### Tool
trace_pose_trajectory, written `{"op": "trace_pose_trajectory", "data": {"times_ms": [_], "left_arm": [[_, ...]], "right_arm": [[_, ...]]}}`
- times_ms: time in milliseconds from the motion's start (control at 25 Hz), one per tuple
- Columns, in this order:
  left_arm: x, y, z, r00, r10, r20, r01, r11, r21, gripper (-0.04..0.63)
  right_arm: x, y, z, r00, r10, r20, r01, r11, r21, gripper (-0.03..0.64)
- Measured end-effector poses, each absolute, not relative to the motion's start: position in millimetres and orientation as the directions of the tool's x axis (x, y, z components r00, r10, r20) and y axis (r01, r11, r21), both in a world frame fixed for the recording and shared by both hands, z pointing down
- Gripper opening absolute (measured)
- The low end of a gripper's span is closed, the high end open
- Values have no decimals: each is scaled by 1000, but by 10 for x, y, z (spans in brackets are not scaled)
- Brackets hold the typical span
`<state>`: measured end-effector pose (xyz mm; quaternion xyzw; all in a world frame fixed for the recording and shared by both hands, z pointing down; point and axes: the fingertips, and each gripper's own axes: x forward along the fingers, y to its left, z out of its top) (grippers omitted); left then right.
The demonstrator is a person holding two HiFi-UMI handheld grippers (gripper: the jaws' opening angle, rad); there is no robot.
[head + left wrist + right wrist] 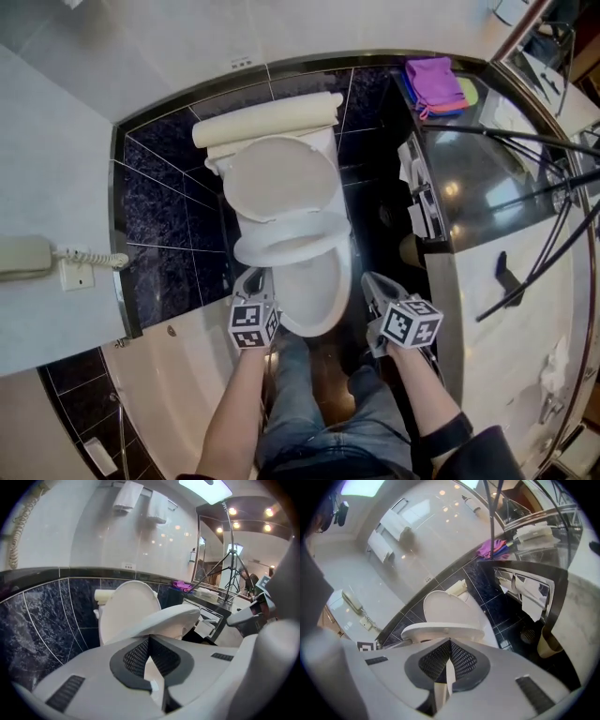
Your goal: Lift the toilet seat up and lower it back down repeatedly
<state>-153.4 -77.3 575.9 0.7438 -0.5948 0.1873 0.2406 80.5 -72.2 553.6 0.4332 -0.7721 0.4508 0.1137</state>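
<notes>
Two grippers are up at the front of the toilet, one on either side of the bowl (314,302). The toilet seat (272,259) is part-way up and tilted, its front edge clear of the bowl's rim. Behind it the lid (281,178) stands raised against the tank (267,122).

The left gripper (251,275) is closed, jaws pinched together at the tips with nothing between them. Those tips sit right at the seat's front-left edge; whether they actually touch it, I cannot tell.

Over on the other side, the right gripper (369,279) is closed too and empty, its pads meeting. In the head view its tips are just beside the bowl and apart from the seat. In its own view the seat's front edge runs level just beyond the jaws.

A wall phone (26,257) hangs at the left, and a purple cloth (433,80) lies on the counter (487,178) at the right.
</notes>
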Motion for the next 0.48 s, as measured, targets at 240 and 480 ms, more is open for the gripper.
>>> {"op": "trace_pose_trajectory", "data": {"times_ms": [240, 480], "left_arm": [[-1655, -1303, 5577, 220, -810, 544, -976, -186, 118, 0], [-1762, -1892, 5458, 228, -825, 518, -973, -216, 84, 0]], "right_arm": [[722, -809, 5273, -601, -568, 562, -790, 317, -525, 14], [552, -976, 5167, -600, -579, 552, -796, 369, -479, 14]]}}
